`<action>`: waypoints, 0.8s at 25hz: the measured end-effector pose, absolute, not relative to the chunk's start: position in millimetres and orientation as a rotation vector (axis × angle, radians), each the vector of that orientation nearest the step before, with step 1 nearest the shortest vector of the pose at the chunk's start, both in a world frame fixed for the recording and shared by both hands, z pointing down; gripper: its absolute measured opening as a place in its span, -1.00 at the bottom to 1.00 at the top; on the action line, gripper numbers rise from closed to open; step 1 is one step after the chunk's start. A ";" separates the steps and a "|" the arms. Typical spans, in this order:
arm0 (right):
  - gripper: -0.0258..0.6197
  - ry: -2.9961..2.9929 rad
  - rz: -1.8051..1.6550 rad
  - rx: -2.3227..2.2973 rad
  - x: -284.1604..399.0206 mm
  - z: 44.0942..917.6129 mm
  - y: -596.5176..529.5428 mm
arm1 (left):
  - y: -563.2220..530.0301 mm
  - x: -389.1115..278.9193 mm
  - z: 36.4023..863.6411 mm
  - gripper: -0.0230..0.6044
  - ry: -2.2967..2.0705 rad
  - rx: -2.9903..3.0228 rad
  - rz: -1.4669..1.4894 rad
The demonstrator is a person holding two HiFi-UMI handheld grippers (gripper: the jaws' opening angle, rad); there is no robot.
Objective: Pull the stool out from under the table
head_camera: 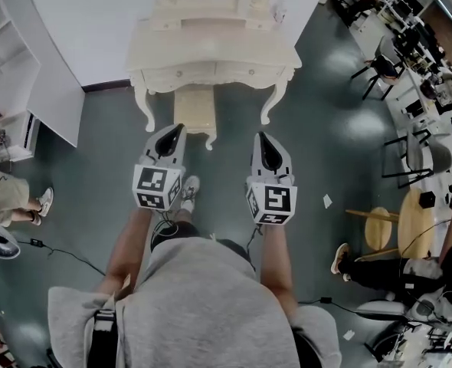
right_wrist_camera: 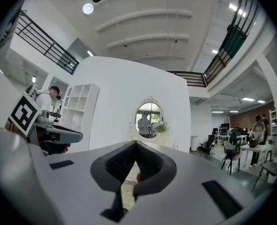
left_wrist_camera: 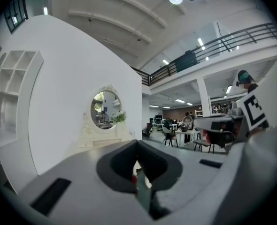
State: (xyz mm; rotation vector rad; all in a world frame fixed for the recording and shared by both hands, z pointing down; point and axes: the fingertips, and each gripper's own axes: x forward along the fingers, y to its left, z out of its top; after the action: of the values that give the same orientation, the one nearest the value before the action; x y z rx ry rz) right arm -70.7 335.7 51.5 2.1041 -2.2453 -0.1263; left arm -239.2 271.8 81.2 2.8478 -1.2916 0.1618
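The cream stool [head_camera: 194, 112] stood tucked under the ornate dressing table [head_camera: 211, 48], between its curved front legs, with only its near part and one leg showing past the table's front edge. Both grippers were held out level above the grey floor [head_camera: 318, 113], short of the stool and touching nothing: the left gripper [head_camera: 172, 135] and the right gripper [head_camera: 266, 146] each had its jaws pressed together with nothing between them. Each gripper pointed toward the table's oval mirror [right_wrist_camera: 149, 120] (a small plant [right_wrist_camera: 161, 127] stood just beside it).
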 end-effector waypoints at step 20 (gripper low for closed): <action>-0.90 -2.187 0.085 2.093 -48.5 88.9 60.1 | 2.8 -216.0 120.0 -0.93 -1.200 2.749 0.285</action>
State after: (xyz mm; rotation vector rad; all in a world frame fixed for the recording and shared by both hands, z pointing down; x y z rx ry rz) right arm -48.5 60.1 88.9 2.0926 -2.1870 0.0849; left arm -216.0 2.8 120.0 2.7490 -1.2003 0.2848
